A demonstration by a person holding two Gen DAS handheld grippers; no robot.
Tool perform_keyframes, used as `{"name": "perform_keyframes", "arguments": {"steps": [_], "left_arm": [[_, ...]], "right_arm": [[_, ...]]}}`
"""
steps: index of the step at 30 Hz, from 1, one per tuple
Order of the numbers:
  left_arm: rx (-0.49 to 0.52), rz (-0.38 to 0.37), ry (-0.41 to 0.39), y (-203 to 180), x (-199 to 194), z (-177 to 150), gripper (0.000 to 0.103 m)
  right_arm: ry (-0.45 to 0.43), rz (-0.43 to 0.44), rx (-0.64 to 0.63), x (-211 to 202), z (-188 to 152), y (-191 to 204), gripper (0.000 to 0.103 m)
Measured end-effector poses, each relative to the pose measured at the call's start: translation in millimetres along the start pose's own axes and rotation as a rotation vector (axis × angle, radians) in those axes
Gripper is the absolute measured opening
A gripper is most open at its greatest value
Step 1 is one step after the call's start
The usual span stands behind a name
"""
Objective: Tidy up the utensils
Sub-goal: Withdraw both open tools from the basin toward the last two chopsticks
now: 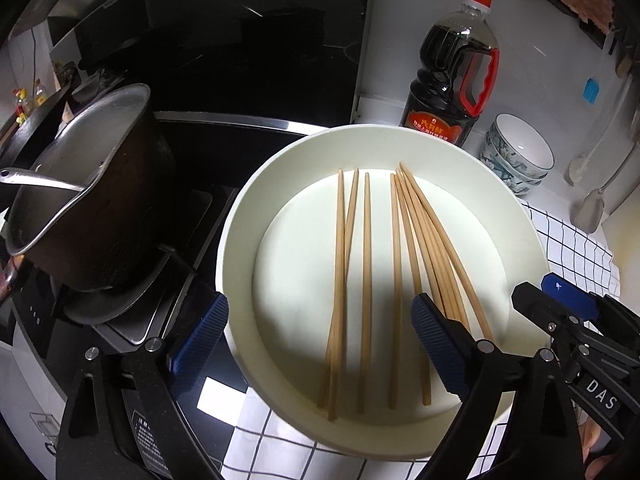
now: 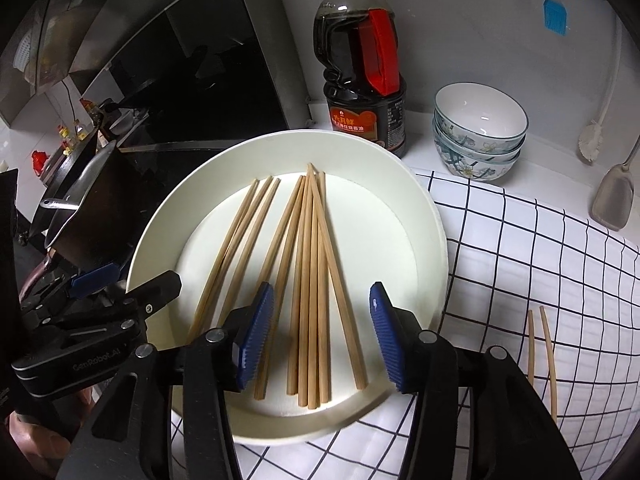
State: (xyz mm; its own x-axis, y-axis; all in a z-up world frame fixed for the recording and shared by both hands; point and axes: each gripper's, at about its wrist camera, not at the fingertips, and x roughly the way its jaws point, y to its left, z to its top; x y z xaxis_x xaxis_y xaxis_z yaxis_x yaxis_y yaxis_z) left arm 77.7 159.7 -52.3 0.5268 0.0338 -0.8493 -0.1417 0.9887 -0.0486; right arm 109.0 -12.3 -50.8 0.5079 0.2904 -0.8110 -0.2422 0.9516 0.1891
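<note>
A round white tray (image 1: pixel 236 248) sits on a black-and-white checked cloth (image 2: pixel 520 264), and everything else is placed around it. Wooden chopsticks (image 1: pixel 396 280) lie loose on the tray floor, three spread toward its stove side and a tighter bunch fanned toward its other side, their far tips reaching the back wall of the tray. The left gripper (image 1: pixel 320 344) hangs over the near edge of the tray with its jaws wide apart; one blue pad sits outside the tray rim on the stove side, the other is over the bunched chopsticks, and nothing is between them. The right gripper (image 2: pixel 322 334) is also over the near part of the tray, jaws spread wide, straddling the bunch without clamping any of it. Two more chopsticks (image 2: pixel 542 356) lie together on the cloth, off to the right of the tray and near the right gripper's arm. Behind the tray stands a dark sauce bottle (image 2: pixel 362 68) with a red handle and cap, and beside that, further right, a stack of patterned bowls (image 2: pixel 478 136). To the left of the tray a metal pot (image 1: pixel 86 188) rests on the black stove (image 1: pixel 192 216)
</note>
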Motion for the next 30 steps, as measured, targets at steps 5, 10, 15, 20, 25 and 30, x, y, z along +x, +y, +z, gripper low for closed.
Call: {"name": "perform_keyframes", "arguments": {"steps": [5, 10, 15, 20, 25, 30], "left_arm": [[-0.008, 0.007, -0.018, -4.3, -12.6, -5.4, 0.094], [-0.008, 0.008, -0.031, -12.2, -25.7, -12.6, 0.094], [-0.005, 0.001, -0.037, -21.7, -36.9, -20.9, 0.094], [-0.001, -0.020, -0.037, -36.3, -44.8, -31.3, 0.094], [0.020, -0.048, -0.035, -57.3, -50.4, -42.7, 0.094], [0.064, -0.084, -0.027, -84.8, -52.0, -56.6, 0.094]], "right_arm": [[-0.007, 0.008, -0.012, -10.2, -7.6, -0.9, 0.050], [-0.018, 0.016, -0.011, -24.2, -17.4, -6.5, 0.052], [-0.030, 0.012, -0.006, -39.7, -28.5, -16.2, 0.052], [-0.030, -0.003, 0.008, -50.4, -40.7, -29.9, 0.052], [-0.039, -0.034, 0.031, -63.4, -57.4, -50.6, 0.053], [-0.048, -0.057, 0.088, -74.5, -78.0, -82.1, 0.054]]}}
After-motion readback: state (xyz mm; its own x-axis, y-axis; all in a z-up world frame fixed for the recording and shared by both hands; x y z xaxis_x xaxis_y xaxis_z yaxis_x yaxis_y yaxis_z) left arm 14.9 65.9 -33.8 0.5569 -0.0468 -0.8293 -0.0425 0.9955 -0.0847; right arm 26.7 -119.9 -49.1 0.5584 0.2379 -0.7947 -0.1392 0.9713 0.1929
